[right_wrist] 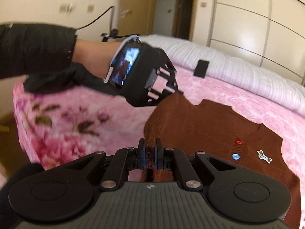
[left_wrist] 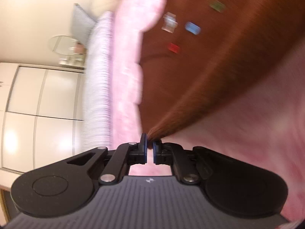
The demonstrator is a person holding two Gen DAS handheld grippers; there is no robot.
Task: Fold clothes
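Note:
A brown knit cardigan (right_wrist: 219, 129) with coloured buttons and a small dog patch lies on a pink blanket. My right gripper (right_wrist: 150, 148) is shut on a bunched fold of its brown edge. In the left wrist view the cardigan (left_wrist: 200, 72) stretches away from my left gripper (left_wrist: 150, 143), which is shut on a pinched corner of the fabric. From the right wrist view, the left gripper (right_wrist: 179, 91) shows farther back on a gloved hand, its tips at the cardigan's far edge.
The pink floral blanket (right_wrist: 76, 118) covers a bed with a white ribbed cover (right_wrist: 238, 70). A small black object (right_wrist: 201, 69) lies at the blanket's far edge. White wardrobe doors (left_wrist: 43, 99) and a round mirror (left_wrist: 64, 44) stand beyond the bed.

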